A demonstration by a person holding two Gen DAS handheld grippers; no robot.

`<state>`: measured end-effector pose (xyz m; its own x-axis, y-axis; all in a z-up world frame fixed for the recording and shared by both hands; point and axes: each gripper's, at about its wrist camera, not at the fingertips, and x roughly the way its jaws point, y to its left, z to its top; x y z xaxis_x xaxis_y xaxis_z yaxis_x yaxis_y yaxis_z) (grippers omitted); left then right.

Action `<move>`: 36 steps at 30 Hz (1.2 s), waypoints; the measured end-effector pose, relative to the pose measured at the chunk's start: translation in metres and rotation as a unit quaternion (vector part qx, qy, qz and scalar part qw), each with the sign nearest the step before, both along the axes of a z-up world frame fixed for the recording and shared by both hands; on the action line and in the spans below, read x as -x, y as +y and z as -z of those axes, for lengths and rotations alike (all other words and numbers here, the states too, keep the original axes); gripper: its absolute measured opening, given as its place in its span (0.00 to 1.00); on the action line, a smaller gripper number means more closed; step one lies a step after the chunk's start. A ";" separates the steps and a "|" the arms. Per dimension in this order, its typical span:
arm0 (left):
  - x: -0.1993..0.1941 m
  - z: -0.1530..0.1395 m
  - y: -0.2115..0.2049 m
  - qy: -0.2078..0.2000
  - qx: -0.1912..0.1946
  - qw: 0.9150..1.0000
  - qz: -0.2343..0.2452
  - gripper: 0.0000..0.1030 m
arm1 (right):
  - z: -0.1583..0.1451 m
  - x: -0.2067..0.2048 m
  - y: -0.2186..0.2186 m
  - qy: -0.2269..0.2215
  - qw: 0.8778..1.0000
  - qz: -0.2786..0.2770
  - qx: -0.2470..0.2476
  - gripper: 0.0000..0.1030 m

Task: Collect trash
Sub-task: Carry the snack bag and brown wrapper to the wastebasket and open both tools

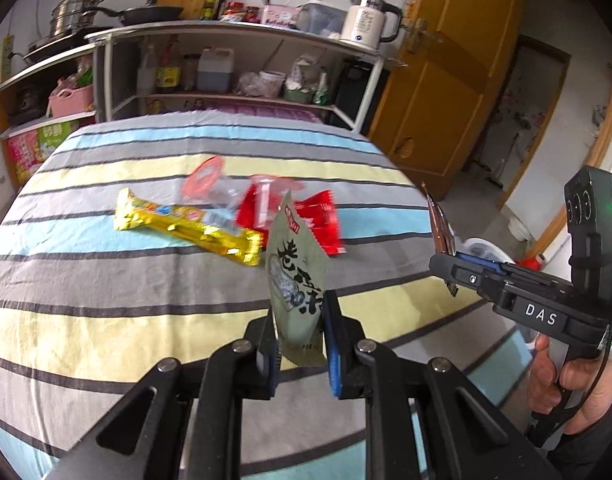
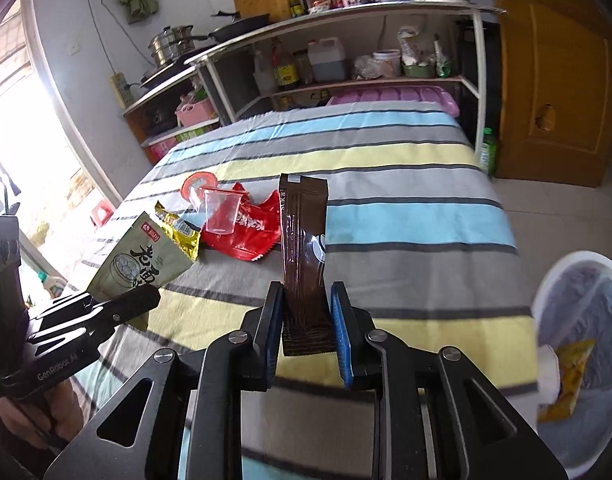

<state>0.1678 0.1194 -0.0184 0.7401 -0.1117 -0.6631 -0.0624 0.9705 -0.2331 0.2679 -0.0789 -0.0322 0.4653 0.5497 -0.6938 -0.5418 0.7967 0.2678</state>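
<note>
Right wrist view: right gripper [image 2: 306, 320] clamping brown sachet [image 2: 302, 240], left gripper [image 1: 298, 340] clamping green packet [image 1: 296, 276]. Carry step; next, release over bin [image 2: 578, 276] at 3 o'clock.

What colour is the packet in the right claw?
Glossy dark brown sachet, held upright in the right claw; clearest in the right wrist view.

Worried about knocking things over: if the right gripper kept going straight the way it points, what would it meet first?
Probably the striped cloth just right of the red wrapper. The right gripper, shut on the brown sachet, points down there, though depth is unclear.
</note>
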 end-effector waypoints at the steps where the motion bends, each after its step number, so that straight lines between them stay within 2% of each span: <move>1: 0.001 -0.002 -0.005 -0.003 0.000 1.000 0.005 0.19 | -0.002 0.002 -0.004 -0.001 1.000 0.003 -0.002 0.23; 17: -0.007 -0.039 -0.077 -0.046 -0.003 0.995 0.086 0.19 | -0.026 0.037 -0.075 -0.027 0.998 0.059 -0.011 0.24; 36: -0.054 -0.043 -0.153 -0.054 0.011 0.983 0.174 0.19 | -0.024 0.029 -0.165 -0.022 0.985 0.168 -0.002 0.24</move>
<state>0.2217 -0.0335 0.0248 0.7198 -0.3843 -0.5781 0.2990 0.9232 -0.2414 0.2387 -0.2434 -0.0085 0.6514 0.3614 -0.6671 -0.2579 0.9324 0.2533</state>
